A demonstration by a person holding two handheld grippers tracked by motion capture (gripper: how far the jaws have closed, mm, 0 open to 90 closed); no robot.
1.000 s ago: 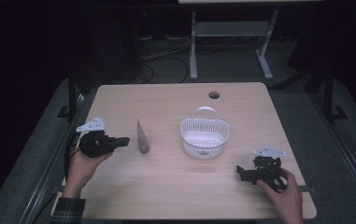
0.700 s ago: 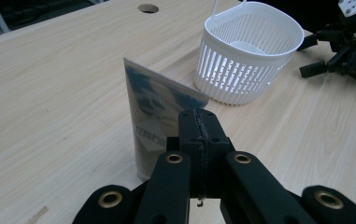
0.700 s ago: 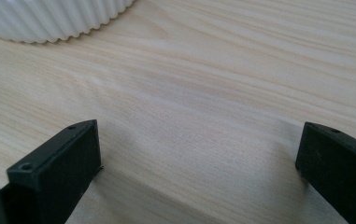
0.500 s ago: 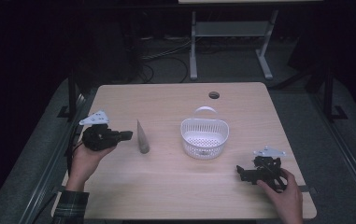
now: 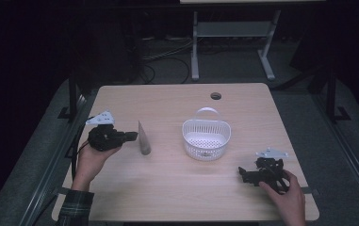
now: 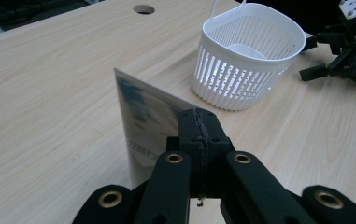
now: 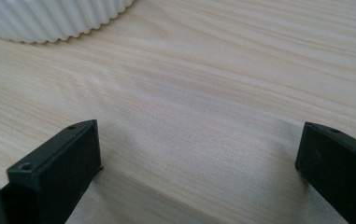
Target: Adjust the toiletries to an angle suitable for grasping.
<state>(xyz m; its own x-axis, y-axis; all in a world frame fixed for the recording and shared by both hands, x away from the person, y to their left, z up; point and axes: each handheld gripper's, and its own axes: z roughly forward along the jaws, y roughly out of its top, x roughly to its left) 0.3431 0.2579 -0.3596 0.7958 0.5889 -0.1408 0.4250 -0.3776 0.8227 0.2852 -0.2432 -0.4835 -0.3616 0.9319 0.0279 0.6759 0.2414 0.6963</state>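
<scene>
Silver pouch (image 6: 140, 119) partly behind left claw (image 6: 199, 122)

Hand-held gripper (image 7: 199, 172) jaws wide apart over table (image 7: 222, 79), basket (image 7: 49, 18) beyond

A pale wooden worktop (image 5: 177, 188) is seen, with a round hole (image 5: 216, 96) near its far edge. A white slotted basket (image 5: 206, 139) is set near its middle, and a grey pouch (image 5: 143, 139) stands upright to the basket's left.

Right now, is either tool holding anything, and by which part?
Nothing is held. The left tool is shut with nothing between its jaws, just short of the upright pouch. The right tool is open over bare table.
</scene>
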